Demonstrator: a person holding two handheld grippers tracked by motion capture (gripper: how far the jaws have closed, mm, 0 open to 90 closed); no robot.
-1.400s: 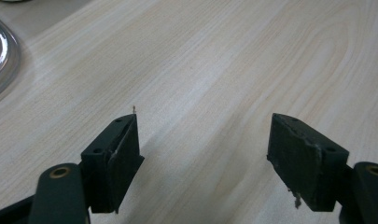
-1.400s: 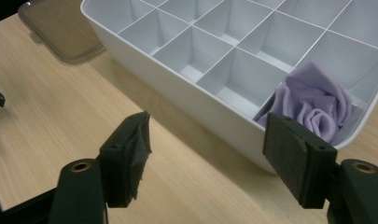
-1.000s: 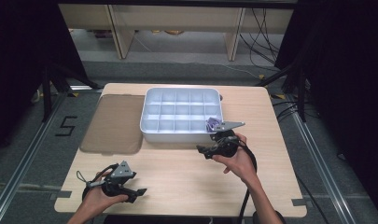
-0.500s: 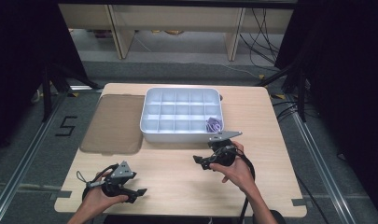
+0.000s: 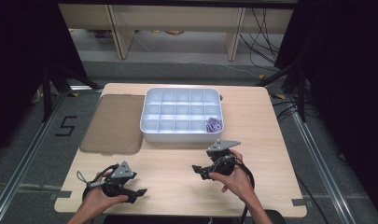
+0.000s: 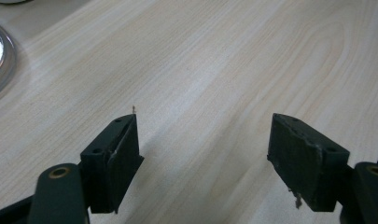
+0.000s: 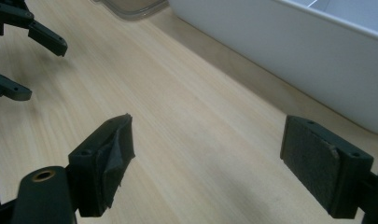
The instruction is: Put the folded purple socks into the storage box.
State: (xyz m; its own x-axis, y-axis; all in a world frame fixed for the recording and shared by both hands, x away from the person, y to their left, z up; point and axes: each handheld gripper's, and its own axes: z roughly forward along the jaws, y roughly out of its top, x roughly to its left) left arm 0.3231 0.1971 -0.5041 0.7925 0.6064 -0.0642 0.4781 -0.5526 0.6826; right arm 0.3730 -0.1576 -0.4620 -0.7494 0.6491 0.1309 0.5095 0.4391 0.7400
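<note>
The right gripper (image 5: 199, 171) is held low over the table (image 5: 177, 172) with jaws spread and empty — the purple item (image 5: 214, 124) lies ahead of it in the tray (image 5: 148, 122) — while the left gripper (image 5: 139, 193), likewise open, is parked clear.

Overhead forward-down; two low views across table (image 5: 177, 186)

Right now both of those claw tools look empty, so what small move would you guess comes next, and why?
Probably parking the right gripper on the bare wooden table, near the idle left gripper. Both sets of jaws stand open with nothing between them, the purple item already lies in a corner compartment of the white tray, and nothing loose lies on the tabletop to fetch.
</note>
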